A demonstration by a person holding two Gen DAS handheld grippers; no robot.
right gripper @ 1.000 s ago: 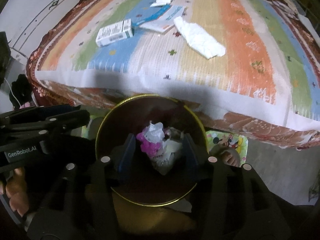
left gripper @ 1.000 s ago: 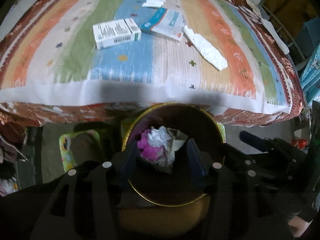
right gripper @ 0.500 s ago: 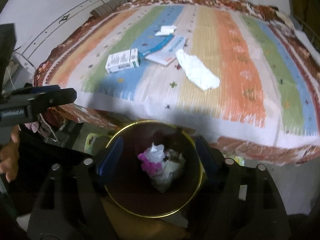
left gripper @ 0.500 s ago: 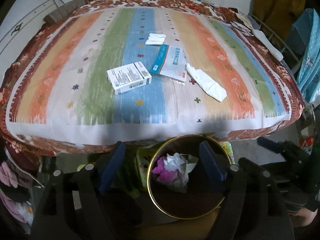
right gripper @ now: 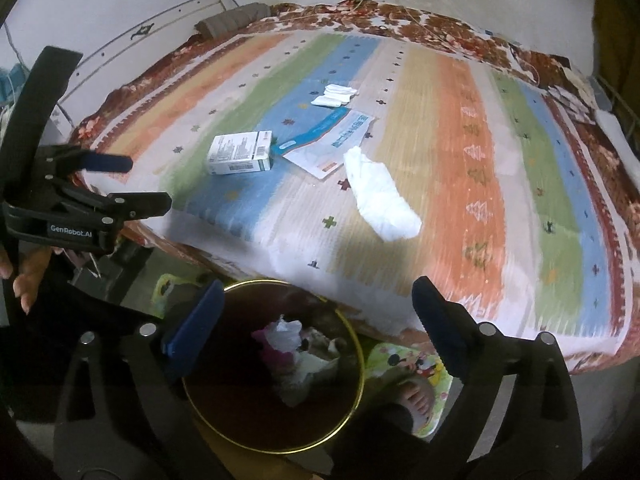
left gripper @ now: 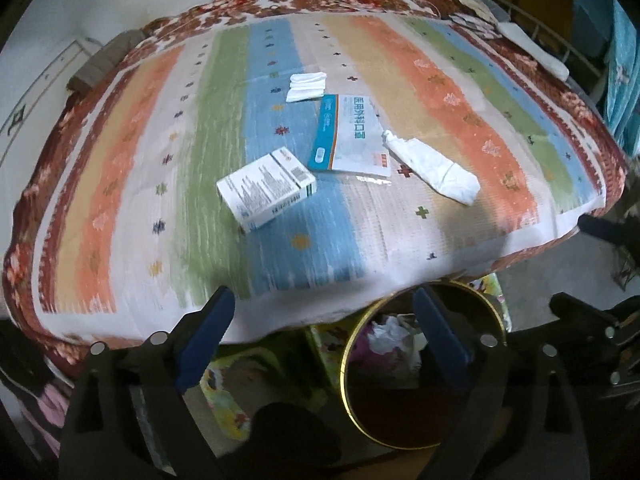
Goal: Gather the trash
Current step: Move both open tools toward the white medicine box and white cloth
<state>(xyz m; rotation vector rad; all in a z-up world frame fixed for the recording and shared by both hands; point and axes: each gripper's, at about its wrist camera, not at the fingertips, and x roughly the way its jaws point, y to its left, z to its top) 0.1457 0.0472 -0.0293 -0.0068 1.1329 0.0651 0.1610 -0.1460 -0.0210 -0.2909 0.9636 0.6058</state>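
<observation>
A dark bin with a gold rim (left gripper: 344, 364) (right gripper: 360, 360) stands on the floor against the bed, with crumpled pink and white trash (left gripper: 386, 336) (right gripper: 288, 344) inside. On the striped bedcover lie a white carton (left gripper: 266, 190) (right gripper: 241, 152), a blue-and-white packet (left gripper: 352, 136) (right gripper: 328, 140), a crumpled tissue (left gripper: 434, 170) (right gripper: 380, 200) and a folded tissue (left gripper: 306, 86) (right gripper: 334, 95). My left gripper (left gripper: 322, 296) hovers above the bed's edge and the bin, jaws opening, nothing between them. My right gripper (right gripper: 318, 284) hangs over the bin, jaws likewise opening and empty.
The striped bedcover (left gripper: 160, 160) fills the upper view. A cartoon-print mat (right gripper: 404, 360) lies by the bin, with a person's bare foot (right gripper: 416, 396) on it. A hand (right gripper: 24, 276) holds the left gripper. A metal rack (left gripper: 552, 40) and teal cloth (left gripper: 624, 80) stand at the right.
Both grippers have risen from over the bin and their jaws have spread wide. The views now take in more of the bed. The crumpled trash stays in the bin.
</observation>
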